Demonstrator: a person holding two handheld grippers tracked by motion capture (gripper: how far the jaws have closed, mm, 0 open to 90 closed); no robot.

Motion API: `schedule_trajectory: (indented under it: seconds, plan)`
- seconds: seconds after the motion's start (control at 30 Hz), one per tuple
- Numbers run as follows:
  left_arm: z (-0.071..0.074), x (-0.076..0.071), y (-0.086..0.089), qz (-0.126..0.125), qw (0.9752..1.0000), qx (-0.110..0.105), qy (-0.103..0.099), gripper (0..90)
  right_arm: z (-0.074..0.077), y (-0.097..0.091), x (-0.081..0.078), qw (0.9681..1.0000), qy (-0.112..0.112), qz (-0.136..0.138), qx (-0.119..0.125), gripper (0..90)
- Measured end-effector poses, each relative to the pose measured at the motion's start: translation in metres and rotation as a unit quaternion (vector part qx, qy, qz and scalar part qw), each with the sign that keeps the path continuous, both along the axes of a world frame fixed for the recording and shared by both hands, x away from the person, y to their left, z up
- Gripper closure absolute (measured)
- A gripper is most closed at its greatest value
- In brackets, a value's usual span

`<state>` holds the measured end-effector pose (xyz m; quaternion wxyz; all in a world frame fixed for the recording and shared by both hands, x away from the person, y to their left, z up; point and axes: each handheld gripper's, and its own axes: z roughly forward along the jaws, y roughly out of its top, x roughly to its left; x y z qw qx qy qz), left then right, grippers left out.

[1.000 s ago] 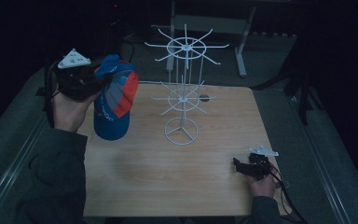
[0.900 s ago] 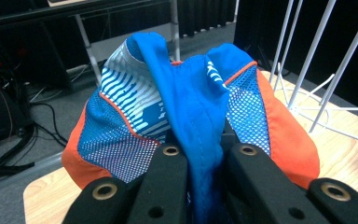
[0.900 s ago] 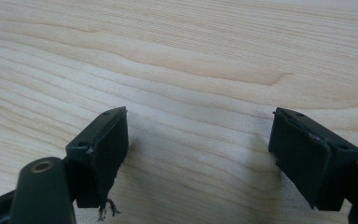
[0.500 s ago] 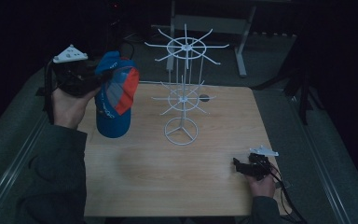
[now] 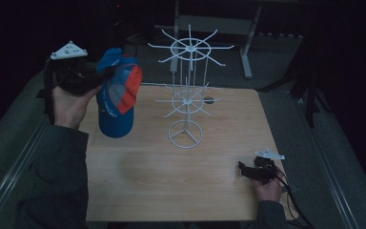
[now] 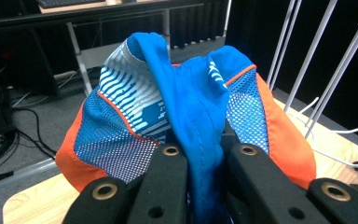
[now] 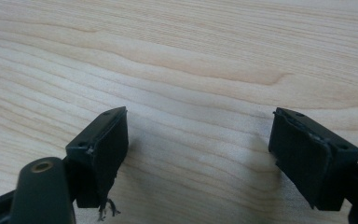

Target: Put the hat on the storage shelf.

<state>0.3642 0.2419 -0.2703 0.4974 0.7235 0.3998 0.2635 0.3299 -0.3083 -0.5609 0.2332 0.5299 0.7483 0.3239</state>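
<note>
- Because the cap (image 5: 117, 95) is soft and would slump if I gripped it anywhere loose, my left gripper (image 6: 204, 161) pinches a fold of its blue cloth, with both jaws pressed onto it.
- Held that way, the cap hangs off the table (image 5: 143, 191) at the far left, its crown bunched up and the rest drooping below my left hand (image 5: 69, 102).
- I judge I am holding it high so it can reach a hook of the white wire rack (image 5: 187, 90), which stands just right of the cap, near the far middle of the table.
- From my left gripper's view, the rack's thin rods (image 6: 307, 60) rise to the right, close beside the cap and not touching it.
- My right gripper (image 7: 198, 144) rests low over the bare wood at the near right, its jaws spread wide and gripping nothing, probably out of the way.
</note>
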Motion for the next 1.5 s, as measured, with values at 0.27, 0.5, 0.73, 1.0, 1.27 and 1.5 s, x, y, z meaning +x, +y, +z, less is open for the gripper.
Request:
schedule_trajectory:
  seconds: [0.27, 0.5, 0.73, 1.0, 1.27, 1.5]
  plan:
    - [0.004, 0.001, 0.000, 0.003, 1.0000, -0.005, -0.005, 88.7, 0.000, 0.000, 0.000, 1.0000, 0.000, 0.000, 0.000, 19.6]
    - [0.010, 0.002, -0.001, 0.007, 0.9999, -0.007, -0.009, 88.7, 0.000, 0.000, 0.000, 1.0000, 0.000, 0.000, 0.000, 19.7]
    - [0.016, 0.007, -0.001, 0.014, 0.9997, -0.018, -0.013, 88.7, 0.000, 0.000, 0.000, 1.0000, 0.000, 0.000, 0.001, 19.6]
    - [0.022, 0.011, -0.005, 0.018, 0.9993, -0.026, -0.019, 88.7, 0.000, 0.000, 0.000, 1.0000, 0.000, 0.000, 0.000, 19.6]
    - [0.026, 0.011, -0.006, 0.020, 0.9990, -0.033, -0.024, 88.7, 0.000, 0.000, 0.000, 1.0000, 0.000, 0.001, 0.000, 19.6]
    - [0.027, 0.014, -0.005, 0.024, 0.9985, -0.043, -0.024, 88.8, 0.000, 0.000, 0.000, 1.0000, 0.000, 0.001, -0.001, 19.6]
